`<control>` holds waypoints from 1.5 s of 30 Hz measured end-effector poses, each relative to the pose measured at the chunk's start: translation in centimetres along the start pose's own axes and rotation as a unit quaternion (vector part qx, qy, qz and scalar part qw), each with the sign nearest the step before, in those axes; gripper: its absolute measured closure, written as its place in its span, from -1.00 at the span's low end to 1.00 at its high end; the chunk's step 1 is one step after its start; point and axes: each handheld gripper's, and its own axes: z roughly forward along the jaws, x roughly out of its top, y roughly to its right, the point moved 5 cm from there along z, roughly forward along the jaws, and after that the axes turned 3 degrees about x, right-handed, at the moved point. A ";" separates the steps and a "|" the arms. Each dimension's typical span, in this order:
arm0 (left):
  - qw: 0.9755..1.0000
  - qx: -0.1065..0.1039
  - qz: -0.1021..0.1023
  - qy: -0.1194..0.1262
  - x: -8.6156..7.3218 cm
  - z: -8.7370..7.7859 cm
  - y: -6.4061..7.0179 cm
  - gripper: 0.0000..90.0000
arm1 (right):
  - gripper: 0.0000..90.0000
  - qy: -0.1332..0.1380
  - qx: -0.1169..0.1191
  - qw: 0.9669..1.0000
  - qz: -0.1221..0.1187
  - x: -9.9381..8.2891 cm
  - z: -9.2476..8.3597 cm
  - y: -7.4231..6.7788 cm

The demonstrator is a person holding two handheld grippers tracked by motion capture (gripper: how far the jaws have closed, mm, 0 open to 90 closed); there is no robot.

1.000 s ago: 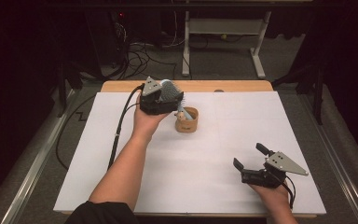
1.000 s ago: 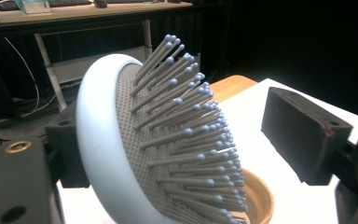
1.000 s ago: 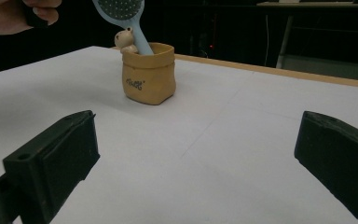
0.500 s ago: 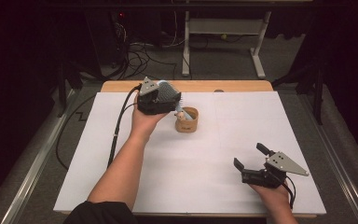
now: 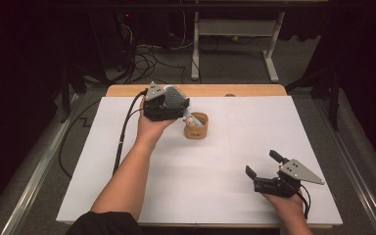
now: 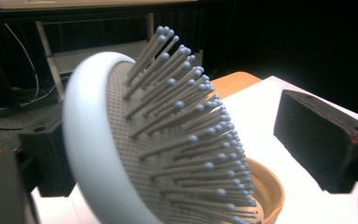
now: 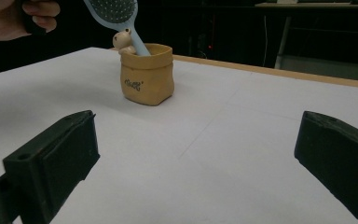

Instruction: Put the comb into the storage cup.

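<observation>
The pale blue hairbrush [image 7: 116,14] stands tilted with its handle down inside the small tan pot [image 5: 197,126], which sits on the white table cover [image 5: 186,196] toward the far middle of the table; a little bear figure [image 7: 122,39] perches at the pot's rim beside the handle. The brush head lies between the jaws of the left gripper [image 5: 176,105], which have just been opening: in the left gripper view the right-hand jaw stands clear of the bristles [image 6: 191,121], while the back of the head lies near or against the other jaw, and contact there cannot be told. So the grip looks let go, with the brush leaning on the pot rim. The right gripper [image 5: 263,166] rests well apart at the near right of the table, its jaws spread wide with nothing between them. The risk from here lies in the withdrawal. The bristles sit close to the jaw, so a pull-away that drags sideways could snag them and lever the brush out. The head is heavy and high above a light-looking pot, so a nudge could tip pot and brush over together. A straight lift away from the head would probably be safest.
</observation>
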 end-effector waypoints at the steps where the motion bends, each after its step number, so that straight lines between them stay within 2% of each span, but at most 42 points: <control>1: 1.000 0.001 0.001 0.000 0.0 0.0 -0.1 -0.81 | -1.00 0.001 0.000 1.000 -0.001 0.0 0.0 0.0; 12: 1.000 0.005 -0.004 0.000 0.0 -0.6 -0.7 -0.88 | -1.00 0.001 -0.002 1.000 0.001 0.0 0.0 0.1; 23: 1.000 0.003 -0.007 -0.004 -1.1 -1.4 -1.4 -0.90 | -1.00 -0.003 -0.003 1.000 0.000 -0.1 0.1 0.0; 25: 1.000 -0.003 -0.010 -0.004 -1.3 -1.5 -1.5 -0.88 | -1.00 -0.003 -0.003 1.000 0.000 -0.1 0.1 0.0; 33: 1.000 -0.006 -0.012 -0.005 -2.0 -1.3 -1.4 -0.88 | -1.00 -0.003 -0.003 1.000 -0.002 -0.2 0.0 0.1; 45: 1.000 -0.012 -0.018 -0.009 -4.8 -2.2 -1.6 -0.90 | -1.00 -0.005 -0.004 1.000 -0.002 -0.2 0.1 0.0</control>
